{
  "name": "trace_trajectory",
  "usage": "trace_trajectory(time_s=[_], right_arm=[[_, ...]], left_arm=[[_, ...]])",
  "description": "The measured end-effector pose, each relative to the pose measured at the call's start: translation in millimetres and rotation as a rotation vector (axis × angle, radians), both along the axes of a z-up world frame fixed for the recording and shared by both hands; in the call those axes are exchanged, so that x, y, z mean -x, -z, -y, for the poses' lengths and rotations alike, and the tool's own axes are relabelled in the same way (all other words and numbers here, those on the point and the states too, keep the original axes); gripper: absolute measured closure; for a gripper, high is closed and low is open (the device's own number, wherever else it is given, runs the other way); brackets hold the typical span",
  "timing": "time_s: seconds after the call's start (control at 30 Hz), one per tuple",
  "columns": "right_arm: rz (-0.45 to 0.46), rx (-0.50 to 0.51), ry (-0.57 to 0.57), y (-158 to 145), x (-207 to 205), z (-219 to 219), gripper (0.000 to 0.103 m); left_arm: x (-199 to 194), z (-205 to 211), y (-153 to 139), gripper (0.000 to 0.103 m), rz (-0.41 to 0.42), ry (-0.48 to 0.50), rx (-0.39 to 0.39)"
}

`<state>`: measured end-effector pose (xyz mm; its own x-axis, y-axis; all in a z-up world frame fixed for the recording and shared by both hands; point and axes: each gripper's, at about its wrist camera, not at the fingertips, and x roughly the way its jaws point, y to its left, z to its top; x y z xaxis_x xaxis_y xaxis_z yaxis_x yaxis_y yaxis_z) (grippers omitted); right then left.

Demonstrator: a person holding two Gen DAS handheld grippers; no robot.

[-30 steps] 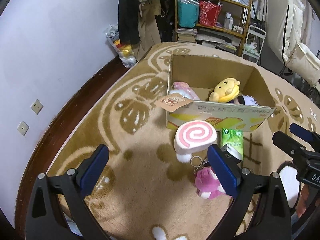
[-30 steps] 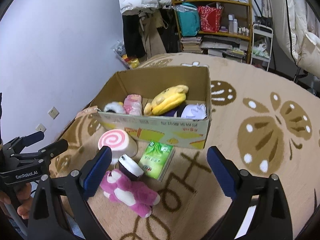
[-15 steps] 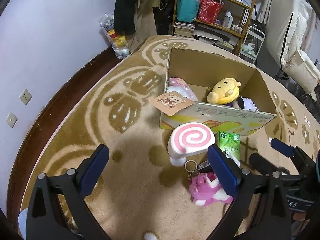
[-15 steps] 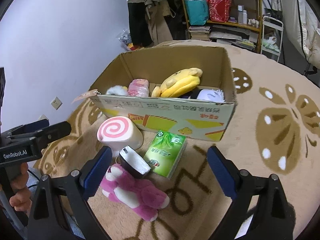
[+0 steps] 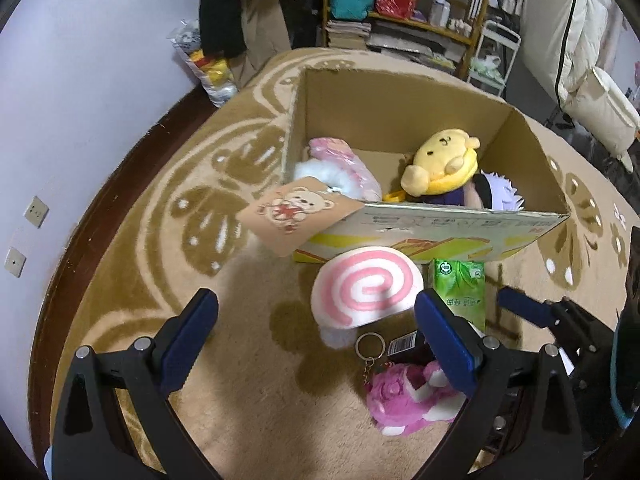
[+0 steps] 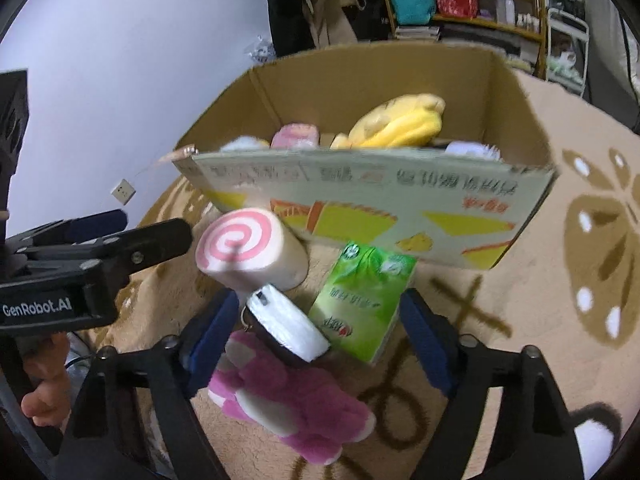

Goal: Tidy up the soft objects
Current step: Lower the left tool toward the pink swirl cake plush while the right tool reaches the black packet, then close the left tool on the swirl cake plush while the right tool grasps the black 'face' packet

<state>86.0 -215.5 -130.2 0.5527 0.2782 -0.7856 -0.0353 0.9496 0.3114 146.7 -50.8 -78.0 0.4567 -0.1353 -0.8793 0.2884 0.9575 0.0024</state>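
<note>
Pink plush bear (image 6: 288, 408), lower centre of the right wrist view, lying on the pile carpet (image 6: 520, 320) in front of the cardboard box (image 6: 360, 208), touching a dark white-lidded jar (image 6: 286, 328) beside the green tissue pack (image 6: 364, 300) and swirl cushion (image 6: 248, 248): likely light, fuzzy, squashy, best pinched across its fat middle. Right gripper (image 6: 316, 344): jaws wide apart, holding nothing, poised over bear and jar. Left gripper (image 5: 316, 336): likewise spread, empty, near the cushion.

"GenRobot.AI" in white on the left gripper (image 6: 120, 236)
</note>
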Motion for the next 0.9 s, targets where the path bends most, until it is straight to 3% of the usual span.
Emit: trace_trajectory(time_s=[0.1, 0.17, 0.27, 0.57, 0.8, 0.9], right_arm=[[-0.017, 0.003, -0.022, 5, -3, -3, 0.042], [-0.015, -0.012, -0.033, 5, -4, -4, 0.069], [-0.004, -0.019, -0.046, 1, -5, -4, 0.087], [-0.011, -0.035, -0.054, 2, -11, 2, 0.091], [-0.028, -0.043, -0.056, 3, -10, 8, 0.090], [-0.039, -0.053, -0.053, 5, -12, 11, 0.085]], left_arm=[[-5, 5, 6, 0.005, -0.026, 0.020, 0.009], [-8, 9, 10, 0.005, -0.038, 0.042, 0.005], [-12, 13, 18, 0.005, -0.058, 0.062, -0.005], [-29, 23, 37, 0.005, -0.134, 0.082, 0.032], [-39, 37, 50, 0.005, -0.159, 0.094, 0.018], [-43, 41, 56, 0.005, -0.168, 0.085, -0.010]])
